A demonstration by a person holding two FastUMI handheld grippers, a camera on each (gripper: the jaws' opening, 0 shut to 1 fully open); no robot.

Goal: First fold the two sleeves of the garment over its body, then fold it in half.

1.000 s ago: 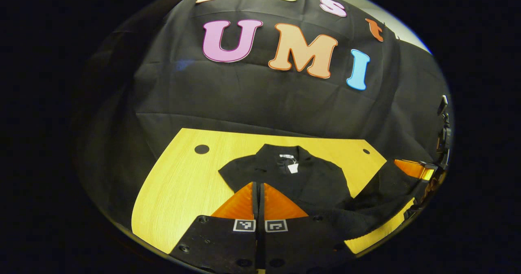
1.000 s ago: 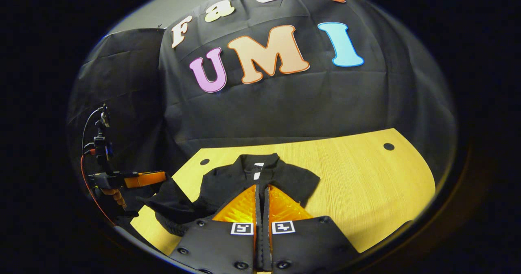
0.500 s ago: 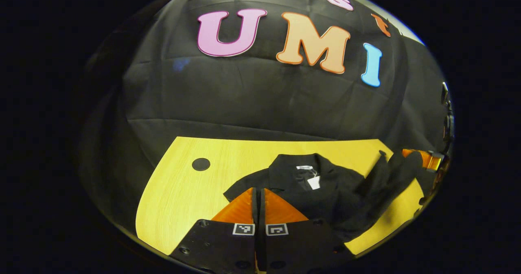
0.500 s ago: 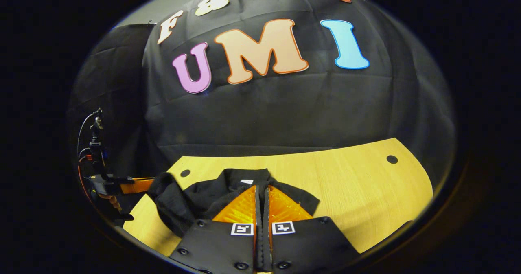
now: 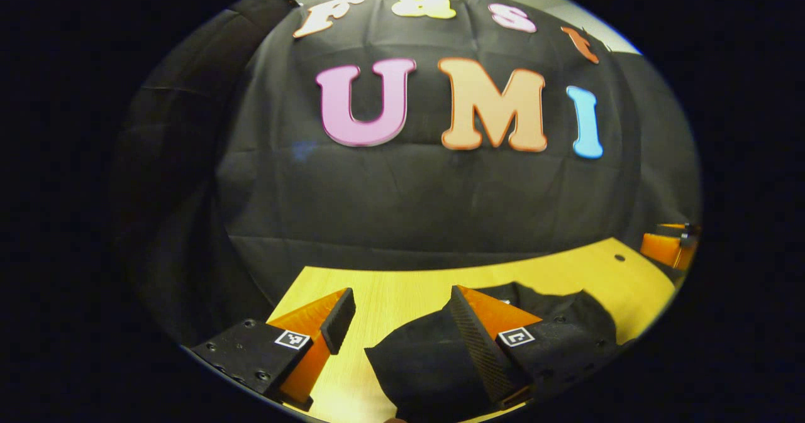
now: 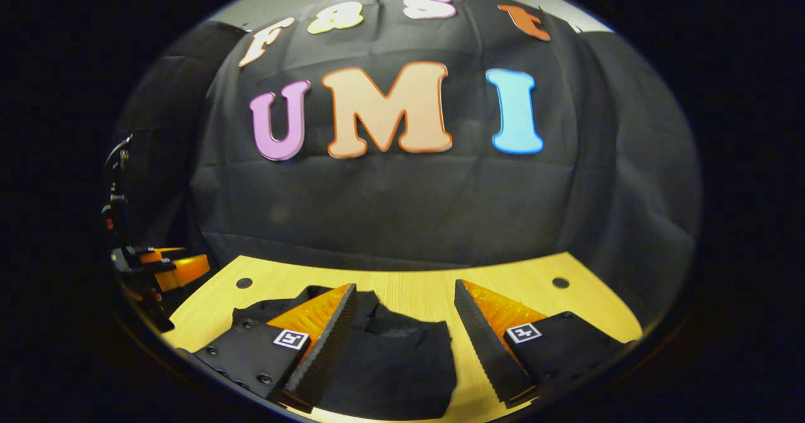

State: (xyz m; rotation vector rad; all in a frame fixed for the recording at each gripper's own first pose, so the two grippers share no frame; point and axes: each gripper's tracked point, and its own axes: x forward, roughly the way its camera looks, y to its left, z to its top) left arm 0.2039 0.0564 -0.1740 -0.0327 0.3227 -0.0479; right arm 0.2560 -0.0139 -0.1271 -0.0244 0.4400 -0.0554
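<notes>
The black garment (image 5: 421,363) lies bunched in a folded heap on the yellow table (image 5: 390,288). My left gripper (image 5: 400,294) is open just above the table, with the cloth's left edge under its right finger (image 5: 478,344). The garment (image 6: 390,360) also lies low between the fingers of my open right gripper (image 6: 404,290); its left finger (image 6: 324,341) rests over the cloth, and its right finger is above bare wood. Neither gripper holds the fabric. The right gripper (image 5: 670,247) shows at the far right edge of the left gripper view, and the left gripper (image 6: 170,269) at the far left of the right gripper view.
The table (image 6: 503,278) ends at the black cloth wall close behind. Small dark holes (image 6: 244,283) (image 6: 560,282) mark its back corners. A cabled mount (image 6: 116,184) rises above the left gripper. Bare wood lies right of the garment.
Both grippers were shut on the garment, carrying its near part toward the collar. Now both stand open and the cloth lies dropped in a folded heap.
</notes>
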